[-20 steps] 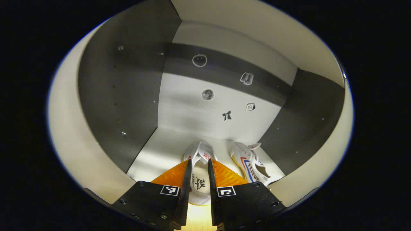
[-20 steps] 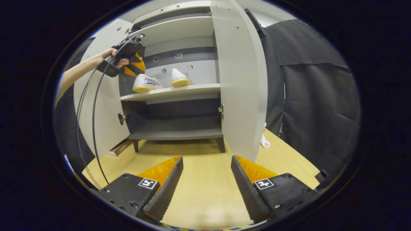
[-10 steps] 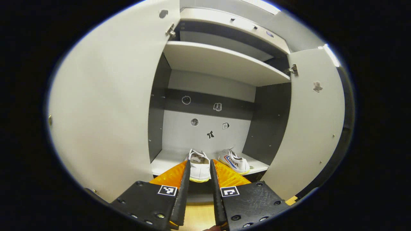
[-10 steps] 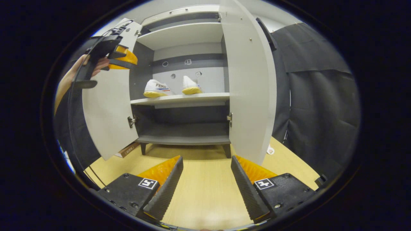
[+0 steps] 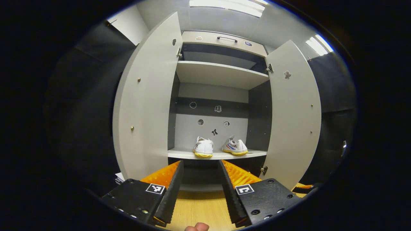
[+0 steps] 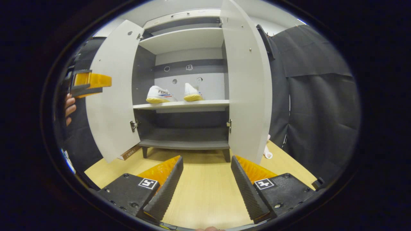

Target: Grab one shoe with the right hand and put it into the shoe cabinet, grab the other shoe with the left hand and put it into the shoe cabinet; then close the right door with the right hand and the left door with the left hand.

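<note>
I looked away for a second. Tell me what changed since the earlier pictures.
The left gripper let go of the shoe it had set on the shelf, opened and drew back out of the cabinet. The other shoe, both open doors and the open right gripper stayed put.

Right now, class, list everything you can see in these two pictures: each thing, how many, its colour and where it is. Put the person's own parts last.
shoes: 2, white with yellow soles, side by side on the middle shelf.
cabinet: 1, pale grey with a dark interior, standing on the floor.
doors: 2, pale grey, both swung open.
stickers: several, small, on the cabinet's back panel.
floor: 1, light wood, in front of the cabinet.
cardboard box: 1, brown, on the floor behind the left door.
left claw: 1, open, empty.
right claw: 1, open, empty.
hand: 1, holding the left claw.
</note>
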